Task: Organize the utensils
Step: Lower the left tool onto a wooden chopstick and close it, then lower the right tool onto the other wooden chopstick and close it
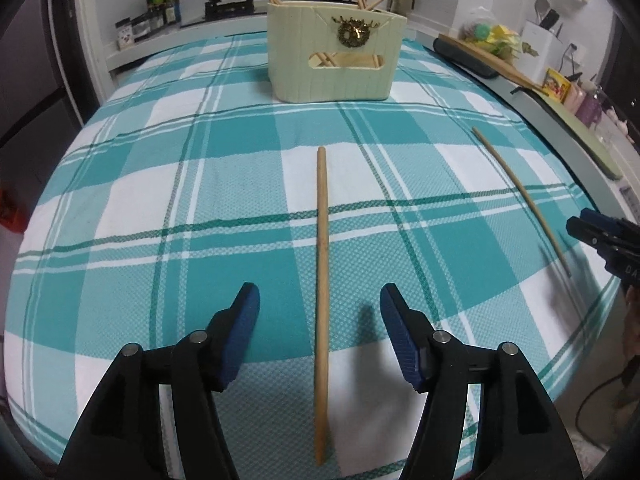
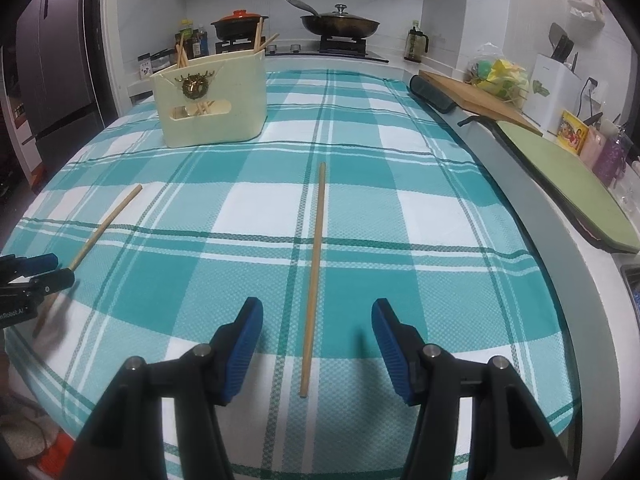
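Observation:
Two wooden chopsticks lie on the teal plaid cloth. In the left wrist view one chopstick (image 1: pixel 322 300) lies straight between the open jaws of my left gripper (image 1: pixel 320 300); the other chopstick (image 1: pixel 520 196) lies to the right, near my right gripper (image 1: pixel 588 228). In the right wrist view that second chopstick (image 2: pixel 314 276) lies between the open jaws of my right gripper (image 2: pixel 318 312), and the first chopstick (image 2: pixel 100 232) lies at the left by my left gripper (image 2: pixel 44 268). A cream holder (image 1: pixel 336 52) with several chopsticks stands at the far side; it also shows in the right wrist view (image 2: pixel 212 100).
Beyond the cloth is a stove with a black pot (image 2: pixel 238 26) and a lidded pan (image 2: pixel 340 24). Along the right counter lie a wooden board (image 2: pixel 476 98), a green mat (image 2: pixel 568 176) and a knife block (image 2: pixel 554 84). Spice bottles (image 1: pixel 160 8) stand at the far left.

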`<move>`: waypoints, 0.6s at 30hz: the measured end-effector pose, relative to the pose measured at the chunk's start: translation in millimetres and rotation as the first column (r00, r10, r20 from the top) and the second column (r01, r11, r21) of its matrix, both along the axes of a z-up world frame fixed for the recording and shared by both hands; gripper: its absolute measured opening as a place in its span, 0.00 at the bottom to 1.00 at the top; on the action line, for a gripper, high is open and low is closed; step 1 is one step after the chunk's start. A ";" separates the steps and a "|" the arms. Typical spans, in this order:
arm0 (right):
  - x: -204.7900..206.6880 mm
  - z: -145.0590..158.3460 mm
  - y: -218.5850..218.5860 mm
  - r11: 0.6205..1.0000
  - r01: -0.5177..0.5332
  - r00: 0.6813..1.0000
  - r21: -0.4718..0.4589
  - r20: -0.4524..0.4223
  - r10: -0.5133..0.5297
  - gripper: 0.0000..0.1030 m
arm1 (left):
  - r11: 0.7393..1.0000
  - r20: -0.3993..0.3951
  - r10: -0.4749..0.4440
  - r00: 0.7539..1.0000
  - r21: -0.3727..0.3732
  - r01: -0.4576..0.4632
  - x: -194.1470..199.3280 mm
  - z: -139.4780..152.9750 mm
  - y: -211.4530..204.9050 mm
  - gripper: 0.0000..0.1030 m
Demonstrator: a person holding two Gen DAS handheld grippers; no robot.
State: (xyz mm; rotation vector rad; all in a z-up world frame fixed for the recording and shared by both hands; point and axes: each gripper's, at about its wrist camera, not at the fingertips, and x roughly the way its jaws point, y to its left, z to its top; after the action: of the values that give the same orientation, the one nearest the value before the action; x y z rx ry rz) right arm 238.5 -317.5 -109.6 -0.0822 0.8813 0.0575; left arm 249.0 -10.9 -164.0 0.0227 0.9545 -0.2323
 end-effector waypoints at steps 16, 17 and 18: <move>126.6 -26.4 -24.2 0.984 -0.016 0.954 0.179 -0.292 0.069 0.56 | 0.995 -0.094 -0.069 0.993 0.064 0.075 91.7 -13.5 -6.8 0.69; 133.2 -29.4 -22.1 0.985 -0.021 0.951 0.169 -0.300 0.072 0.56 | 0.993 -0.102 -0.070 0.992 0.083 0.079 96.2 -17.4 -9.1 0.67; 139.8 -32.3 -19.2 0.988 -0.030 0.949 0.155 -0.306 0.076 0.57 | 0.991 -0.107 -0.070 0.992 0.104 0.081 100.6 -21.0 -11.7 0.67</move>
State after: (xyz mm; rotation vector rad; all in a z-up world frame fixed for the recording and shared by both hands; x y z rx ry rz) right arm 378.3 -336.6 -141.9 0.0442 1.1882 0.1904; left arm 349.6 -22.6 -185.0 0.1473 1.0696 -0.2533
